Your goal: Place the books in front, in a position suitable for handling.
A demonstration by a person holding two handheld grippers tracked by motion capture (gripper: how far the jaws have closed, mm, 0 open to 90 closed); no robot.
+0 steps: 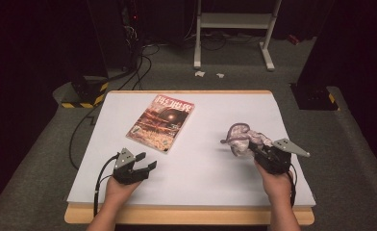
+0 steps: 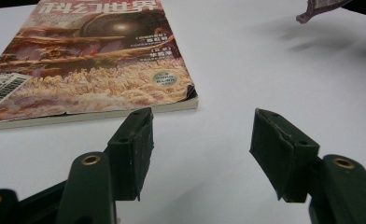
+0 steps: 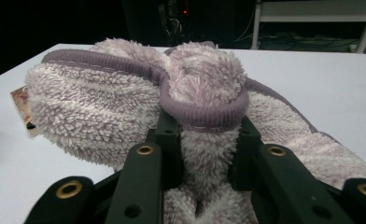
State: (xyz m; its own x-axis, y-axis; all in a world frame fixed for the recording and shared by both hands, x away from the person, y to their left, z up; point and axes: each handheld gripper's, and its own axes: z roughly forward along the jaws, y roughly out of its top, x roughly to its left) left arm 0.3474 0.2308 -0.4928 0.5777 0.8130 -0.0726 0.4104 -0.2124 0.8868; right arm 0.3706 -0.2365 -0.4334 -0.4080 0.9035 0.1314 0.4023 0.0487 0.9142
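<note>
A fluffy pale-lilac cloth with a darker purple hem point(image 1: 243, 138) is bunched up and lifted just above the white table top at the right. My right gripper point(image 1: 257, 150) is shut on the fluffy cloth point(image 3: 139, 98), its jaws pinching a fold of it. A magazine with a reddish cover point(image 1: 161, 121) lies flat at the left centre of the table. My left gripper point(image 1: 145, 161) rests low near the table's front left, open and with nothing between its jaws, a short way in front of the magazine's point(image 2: 87, 65) near corner. In its own view the left gripper point(image 2: 202, 140) has bare table between its pads.
The white table top point(image 1: 196, 173) has a wooden front edge. Beyond the table stand dark equipment stands, floor cables point(image 1: 138, 67) and a white frame point(image 1: 234, 24) on the grey floor.
</note>
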